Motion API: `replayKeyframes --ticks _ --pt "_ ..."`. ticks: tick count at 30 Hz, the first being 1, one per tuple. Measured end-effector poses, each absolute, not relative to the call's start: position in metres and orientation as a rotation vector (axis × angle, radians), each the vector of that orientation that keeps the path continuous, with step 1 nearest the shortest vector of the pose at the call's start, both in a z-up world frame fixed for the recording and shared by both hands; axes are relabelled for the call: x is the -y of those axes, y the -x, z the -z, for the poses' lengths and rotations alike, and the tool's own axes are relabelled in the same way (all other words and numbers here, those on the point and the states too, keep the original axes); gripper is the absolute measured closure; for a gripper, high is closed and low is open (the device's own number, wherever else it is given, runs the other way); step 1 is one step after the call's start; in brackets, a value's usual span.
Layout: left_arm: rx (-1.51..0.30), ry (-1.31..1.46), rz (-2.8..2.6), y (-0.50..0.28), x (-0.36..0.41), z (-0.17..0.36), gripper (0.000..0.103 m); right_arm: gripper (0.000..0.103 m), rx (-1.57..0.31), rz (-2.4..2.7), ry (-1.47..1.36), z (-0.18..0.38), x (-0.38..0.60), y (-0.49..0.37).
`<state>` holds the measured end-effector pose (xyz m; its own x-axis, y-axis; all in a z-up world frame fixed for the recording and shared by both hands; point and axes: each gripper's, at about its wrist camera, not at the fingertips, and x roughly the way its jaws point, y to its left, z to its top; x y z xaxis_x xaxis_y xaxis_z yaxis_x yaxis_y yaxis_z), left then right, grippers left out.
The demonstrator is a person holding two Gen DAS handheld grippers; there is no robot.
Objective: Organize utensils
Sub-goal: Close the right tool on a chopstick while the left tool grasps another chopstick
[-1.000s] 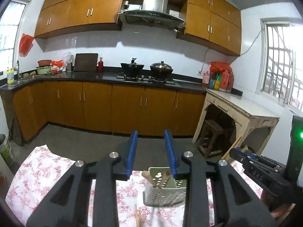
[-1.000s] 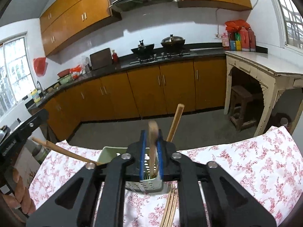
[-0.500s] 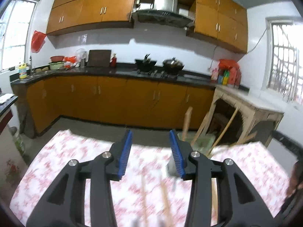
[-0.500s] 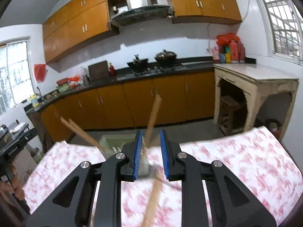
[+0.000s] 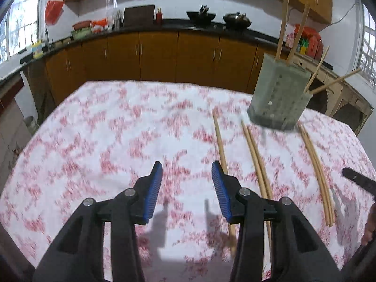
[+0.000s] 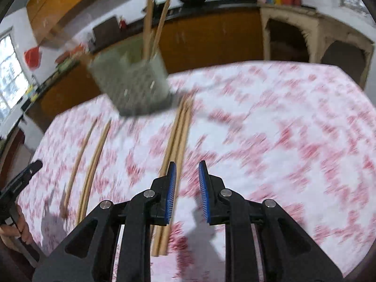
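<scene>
The utensil holder [image 5: 279, 96], pale green and perforated, is standing at the far edge of the table, on the floral tablecloth [image 5: 112, 136], with several chopsticks poking upright and slanted out of its top [image 5: 283, 21]. Both frames are smeared with motion blur, so I'm not getting fine detail.

On the near side of the holder, loose chopsticks are lying flat on the cloth, running roughly from the holder toward me: a single one [image 5: 219, 145], a pair touching each other [image 5: 256, 157], and another pair [image 5: 317, 171] on the holder's right side. In the right wrist view the last group [image 6: 178, 138] is starting right at the holder's [image 6: 131, 84] base.

My left gripper [image 5: 186, 188] is pointing down at the cloth, well on the near side of the holder and to its left. Its jaws are standing moderately apart with nothing between them; the single chopstick is passing just behind the right finger [image 5: 221, 188].

My right gripper [image 6: 186, 188] is also tilting down at the cloth, nearer than the holder. Its jaws are narrow, a small gap with only cloth showing in it. The chopstick group is running just under its left finger [image 6: 170, 188]; whether it is touching, I can't tell.

The left gripper's black body [image 6: 18, 181] is showing at the left edge, a hand [image 6: 14, 230] wrapping its handle.
</scene>
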<state>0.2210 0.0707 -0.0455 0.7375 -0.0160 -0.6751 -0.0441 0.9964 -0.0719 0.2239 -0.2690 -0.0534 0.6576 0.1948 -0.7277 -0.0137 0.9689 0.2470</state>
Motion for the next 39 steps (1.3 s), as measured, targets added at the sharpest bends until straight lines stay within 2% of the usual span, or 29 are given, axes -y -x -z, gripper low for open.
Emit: replayKeyframes --ticks 10,16,24,30,32,35,39 --pt "-0.785 0.067 0.01 -0.221 -0.062 0.063 0.059 0.084 -0.887 -0.09 -0.155 0.083 0.254 -0.225" --pt "-0.797 0.069 0.031 -0.224 -0.055 0.065 0.059 0.095 -0.874 -0.042 -0.049 0.085 0.25 -0.224" --pt "-0.82 0.06 0.095 -0.228 -0.044 0.069 0.06 0.096 -0.878 0.118 -0.164 0.085 0.312 -0.233" --pt "-0.869 0.007 0.131 -0.238 -0.024 0.082 0.068 0.096 -0.872 0.116 -0.164 0.087 0.316 -0.232" --pt "-0.891 -0.027 0.125 -0.243 -0.016 0.089 0.081 0.096 -0.87 0.109 -0.161 0.087 0.314 -0.232" --pt "-0.896 -0.078 0.103 -0.249 -0.011 0.092 0.093 0.096 -0.869 0.1 -0.155 0.087 0.312 -0.237" --pt "-0.898 -0.063 0.046 -0.262 -0.026 0.092 0.095 0.096 -0.865 0.104 -0.164 0.086 0.317 -0.243"
